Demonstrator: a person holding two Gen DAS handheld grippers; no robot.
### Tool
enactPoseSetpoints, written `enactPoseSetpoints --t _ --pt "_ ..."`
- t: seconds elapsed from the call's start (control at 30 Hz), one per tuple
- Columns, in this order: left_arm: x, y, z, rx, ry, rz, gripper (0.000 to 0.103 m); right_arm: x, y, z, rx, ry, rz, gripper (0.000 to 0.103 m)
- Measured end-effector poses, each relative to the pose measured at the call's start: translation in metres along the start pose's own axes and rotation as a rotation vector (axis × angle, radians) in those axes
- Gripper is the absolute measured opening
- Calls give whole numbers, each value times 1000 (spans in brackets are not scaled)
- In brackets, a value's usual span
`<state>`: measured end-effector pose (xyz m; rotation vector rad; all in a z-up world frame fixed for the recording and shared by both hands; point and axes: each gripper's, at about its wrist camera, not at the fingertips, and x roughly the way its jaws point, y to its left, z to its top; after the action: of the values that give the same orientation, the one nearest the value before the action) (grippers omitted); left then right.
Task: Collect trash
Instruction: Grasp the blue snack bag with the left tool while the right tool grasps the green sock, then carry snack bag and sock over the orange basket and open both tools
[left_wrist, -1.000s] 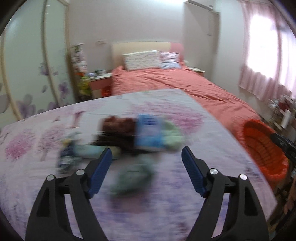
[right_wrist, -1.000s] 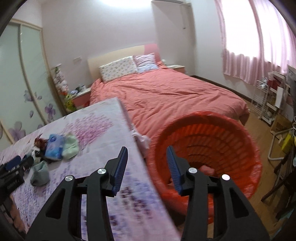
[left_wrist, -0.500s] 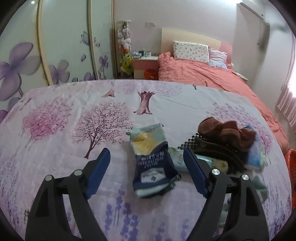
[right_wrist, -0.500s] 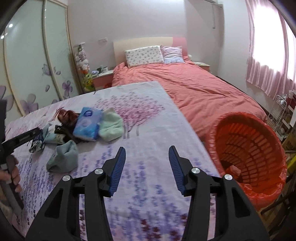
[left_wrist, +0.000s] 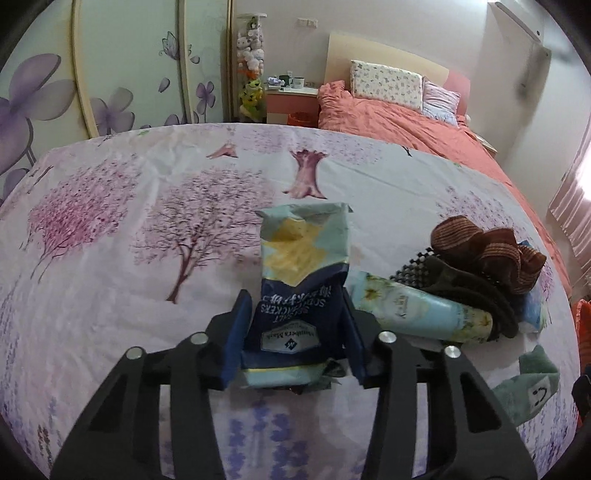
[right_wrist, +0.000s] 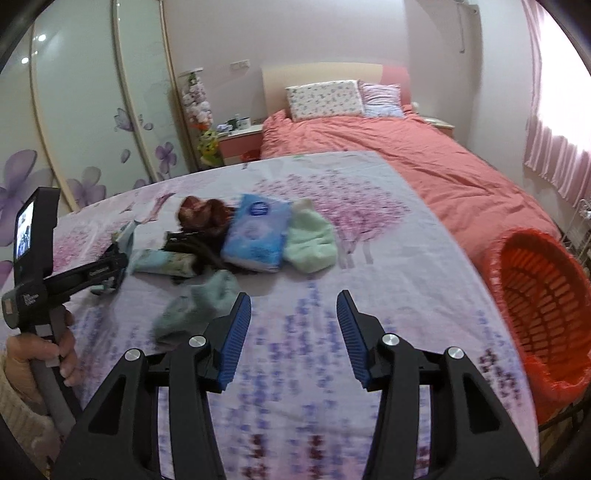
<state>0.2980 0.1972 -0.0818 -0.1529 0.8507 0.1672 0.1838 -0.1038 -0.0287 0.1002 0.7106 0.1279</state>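
Two blue fingers of the left gripper (left_wrist: 295, 339) are closing on the cracker bag (left_wrist: 301, 291) at lower centre — pickup under way. Right gripper (right_wrist: 293, 341) stands apart, empty. Next, judged: carry it to the orange basket (right_wrist: 554, 343) at the right edge.

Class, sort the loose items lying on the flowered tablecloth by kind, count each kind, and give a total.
Snack wrapper: 1
Tube: 1
Tissue pack: 1
Green socks: 2
Brown socks: 1 bundle
Dark patterned cloth: 1
Total: 7
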Motion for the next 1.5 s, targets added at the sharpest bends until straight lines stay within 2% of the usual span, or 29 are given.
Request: enactPoseSetpoints --t 0.13,0.17,0.23,0.27,0.37,0.47,0.5,0.53,0.63,0.73,1.0,1.07,1.23,1.5 --pt "-10 21 -1 -2 -22 38 42 3 19 3 -8 -1 42 50" --pt "-12 24 -1 -3 -26 45 42 4 24 5 -3 0 59 52" --pt "-16 35 -2 -10 -30 61 42 9 31 7 18 5 81 63" --pt "-16 40 -3 -17 -29 64 42 12 35 8 29 10 88 63" --pt "-15 50 -4 -32 -15 64 42 30 46 8 36 72 81 64" --pt "-11 56 -6 -51 0 54 47 48 50 2 50 134 75 63" --pt "-11 56 -6 -52 0 49 47 50 51 -1 50 144 76 58" --pt "-10 58 -6 -52 1 47 47 50 50 -5 47 149 78 43" --pt "-8 56 -6 -48 6 40 49 51 47 -8 28 152 65 23" --pt "-4 61 -5 -68 18 27 50 47 41 -6 30 134 41 14" --pt "0 69 0 -106 14 12 50 46 8 1 78 114 -32 12" --pt "1 69 3 -105 14 9 49 47 3 1 88 115 -37 12" --pt "1 68 4 -99 10 1 38 44 -1 1 89 110 -36 12" --pt "-21 55 6 -60 -34 -14 37 29 -8 4 95 78 -31 12"
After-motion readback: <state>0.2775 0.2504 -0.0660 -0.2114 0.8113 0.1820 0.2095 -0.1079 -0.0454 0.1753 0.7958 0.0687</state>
